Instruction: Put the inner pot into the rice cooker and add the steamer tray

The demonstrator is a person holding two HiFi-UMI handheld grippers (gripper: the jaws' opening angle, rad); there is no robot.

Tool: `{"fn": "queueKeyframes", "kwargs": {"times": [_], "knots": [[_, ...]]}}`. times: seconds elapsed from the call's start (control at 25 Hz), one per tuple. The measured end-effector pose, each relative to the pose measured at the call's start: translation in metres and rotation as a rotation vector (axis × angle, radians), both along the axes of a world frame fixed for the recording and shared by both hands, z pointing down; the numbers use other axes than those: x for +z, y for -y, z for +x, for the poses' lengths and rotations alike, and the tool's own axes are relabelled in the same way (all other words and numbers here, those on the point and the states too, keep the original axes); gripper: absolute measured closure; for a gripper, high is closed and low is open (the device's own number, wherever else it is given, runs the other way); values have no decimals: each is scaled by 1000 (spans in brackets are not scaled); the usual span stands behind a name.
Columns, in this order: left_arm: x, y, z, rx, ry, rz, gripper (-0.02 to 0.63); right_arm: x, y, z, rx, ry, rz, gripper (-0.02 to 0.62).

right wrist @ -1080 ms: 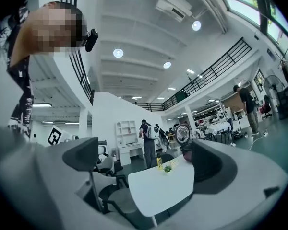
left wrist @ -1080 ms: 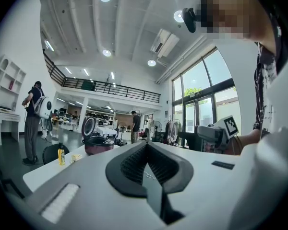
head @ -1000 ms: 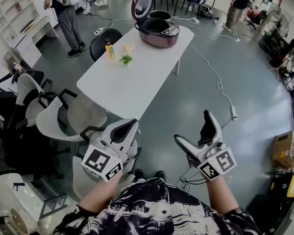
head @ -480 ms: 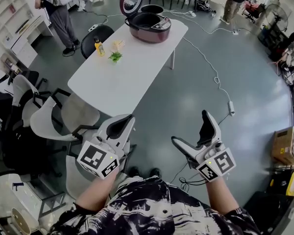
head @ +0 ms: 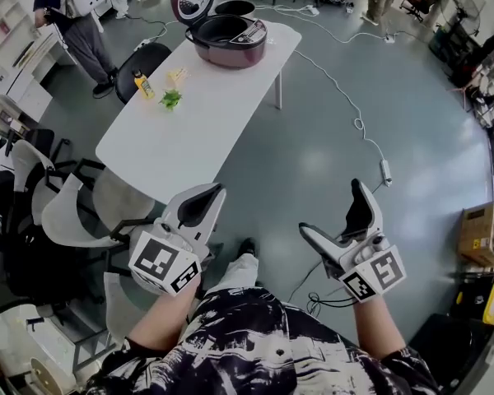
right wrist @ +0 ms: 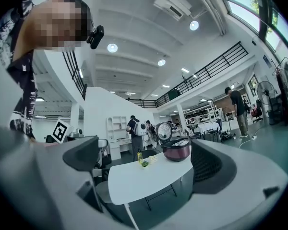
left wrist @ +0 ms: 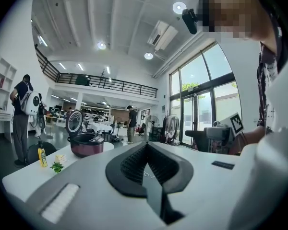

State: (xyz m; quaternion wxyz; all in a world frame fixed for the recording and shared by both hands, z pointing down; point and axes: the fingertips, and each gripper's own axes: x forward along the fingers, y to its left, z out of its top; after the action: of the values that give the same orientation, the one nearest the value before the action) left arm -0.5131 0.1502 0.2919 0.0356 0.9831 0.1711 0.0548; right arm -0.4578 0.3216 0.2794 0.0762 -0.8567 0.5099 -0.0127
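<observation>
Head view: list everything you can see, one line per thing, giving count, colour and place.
table: one, white, upper left of centre
rice cooker: one, maroon, lid open, far end of the table
dark pot: one, black, just behind the rice cooker
bottle: one, yellow, near the table's left edge
green sprig: one, green, beside the bottle
chairs: several, white and black, left of the table
cable: one, white, on the floor right of the table
cardboard box: one, brown, far right
bystanders: two, dark clothes, top left and top right
left gripper: one, white, jaws together, empty, bottom left
right gripper: one, white, jaws apart, empty, bottom right
</observation>
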Motion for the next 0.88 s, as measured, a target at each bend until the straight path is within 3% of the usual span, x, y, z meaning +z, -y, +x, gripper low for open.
{"fn": "queueKeyframes", "kwargs": {"times": [0.52, 0.88], "knots": [[10, 36, 203, 127, -5, -28, 601, 0, 54, 180, 66, -15, -41, 43], [7, 37, 303, 99, 8, -18, 601, -5, 61, 280, 29, -11, -21, 44]]}}
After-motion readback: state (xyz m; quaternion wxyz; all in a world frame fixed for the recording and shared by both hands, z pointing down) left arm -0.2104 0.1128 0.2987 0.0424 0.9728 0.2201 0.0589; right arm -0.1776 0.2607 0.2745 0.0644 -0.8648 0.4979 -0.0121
